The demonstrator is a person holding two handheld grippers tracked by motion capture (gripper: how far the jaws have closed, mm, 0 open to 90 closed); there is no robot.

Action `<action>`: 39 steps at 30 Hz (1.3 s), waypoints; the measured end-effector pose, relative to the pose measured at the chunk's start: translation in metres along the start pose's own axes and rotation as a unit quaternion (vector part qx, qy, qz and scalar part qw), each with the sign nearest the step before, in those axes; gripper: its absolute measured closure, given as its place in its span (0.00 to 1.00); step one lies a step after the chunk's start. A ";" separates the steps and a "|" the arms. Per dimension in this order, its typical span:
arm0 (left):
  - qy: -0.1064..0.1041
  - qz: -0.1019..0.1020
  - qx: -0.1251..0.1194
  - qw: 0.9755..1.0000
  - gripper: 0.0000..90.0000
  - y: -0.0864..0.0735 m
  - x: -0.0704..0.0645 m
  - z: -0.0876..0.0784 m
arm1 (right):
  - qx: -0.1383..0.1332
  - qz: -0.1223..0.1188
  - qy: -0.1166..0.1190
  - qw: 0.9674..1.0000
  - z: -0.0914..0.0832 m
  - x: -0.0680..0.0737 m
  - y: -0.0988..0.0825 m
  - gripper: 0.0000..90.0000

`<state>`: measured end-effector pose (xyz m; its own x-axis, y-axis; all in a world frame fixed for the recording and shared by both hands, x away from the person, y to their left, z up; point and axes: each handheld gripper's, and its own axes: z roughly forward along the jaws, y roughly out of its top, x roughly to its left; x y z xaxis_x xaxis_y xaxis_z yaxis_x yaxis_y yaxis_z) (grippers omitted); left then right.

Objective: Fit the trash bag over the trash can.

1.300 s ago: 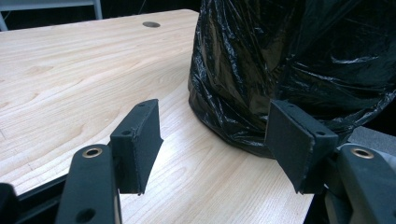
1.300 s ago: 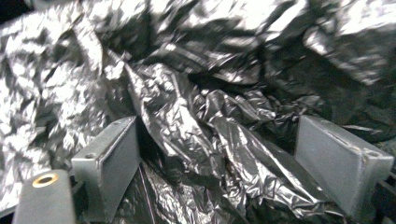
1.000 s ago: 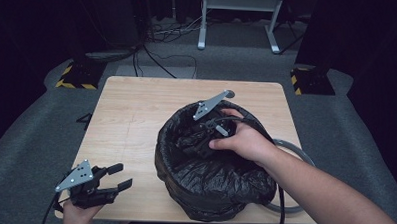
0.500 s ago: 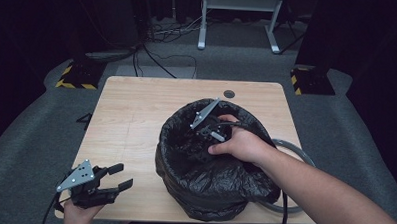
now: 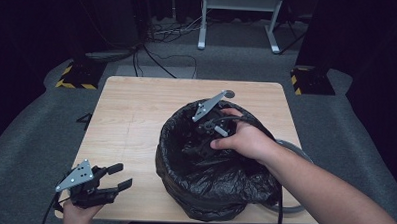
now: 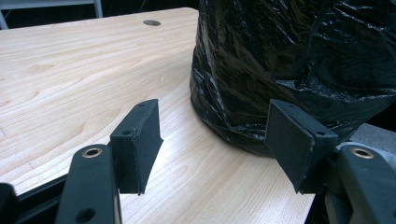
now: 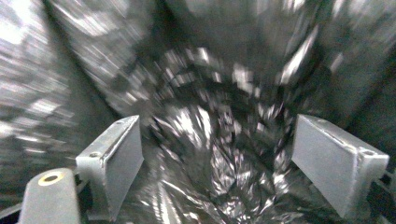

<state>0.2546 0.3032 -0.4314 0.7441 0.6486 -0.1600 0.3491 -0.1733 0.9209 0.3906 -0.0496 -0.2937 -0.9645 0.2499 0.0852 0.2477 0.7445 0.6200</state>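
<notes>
Left gripper: your left gripper [image 5: 115, 178] sits at the near left corner of the light wooden bench [image 5: 136, 120], its jaws standing apart with nothing between them.
Left gripper aim: in the left gripper view it [image 6: 212, 140] points across bare wood at the lower wall of the bag, near it but not touching.
Bag: the crinkled black plastic bin bag [image 5: 209, 182], lining a round bin, stands on the near right part of the bench, mouth open upward.
Right hand: your right hand [image 5: 245, 139] rests over the bag's far rim.
Right gripper: your right gripper [image 5: 200, 142] points down into the bag's mouth, its grey three-cornered plate tilted above the rim.
Right gripper jaws: in the right gripper view the jaws stand wide apart, with only blurred shiny bag lining [image 7: 210, 154] beyond them and nothing clamped.
Beyond: a small round hole [image 5: 228, 94] lies in the bench behind the bag.
</notes>
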 end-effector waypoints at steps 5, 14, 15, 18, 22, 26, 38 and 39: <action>0.000 0.004 0.004 1.000 0.40 0.000 0.000 0.001 | -0.042 -0.031 0.001 0.999 -0.030 0.006 0.010 0.19; -0.001 0.000 0.006 1.000 0.40 -0.001 0.000 0.003 | -0.127 -0.080 0.016 0.989 -0.080 0.036 0.012 0.19; -0.001 0.000 0.005 1.000 0.40 -0.001 0.000 0.003 | -0.132 -0.088 0.023 0.987 -0.084 0.041 0.011 0.19; -0.002 -0.003 0.002 1.000 0.40 0.000 0.000 0.003 | -0.133 -0.115 0.041 0.983 -0.092 0.052 0.003 0.19; -0.004 -0.005 0.004 1.000 0.40 0.000 0.000 0.005 | -0.129 -0.132 0.068 0.980 -0.094 0.054 -0.009 0.19; -0.005 -0.005 0.007 1.000 0.40 0.000 -0.001 0.007 | -0.114 -0.142 0.073 0.981 -0.087 0.053 -0.016 0.19; -0.003 -0.008 0.003 1.000 0.40 -0.002 0.003 0.004 | -0.118 -0.134 0.078 0.981 -0.066 0.051 -0.009 0.19; -0.003 -0.008 0.002 1.000 0.40 -0.002 0.003 0.004 | -0.120 -0.131 0.077 0.981 -0.065 0.050 -0.009 0.19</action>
<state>0.2587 0.3028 -0.4350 0.7411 0.6476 -0.1775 0.3645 -0.1659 0.9163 0.3345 -0.0843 -0.2438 -0.9992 -0.0410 0.0025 -0.0225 0.5984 0.8009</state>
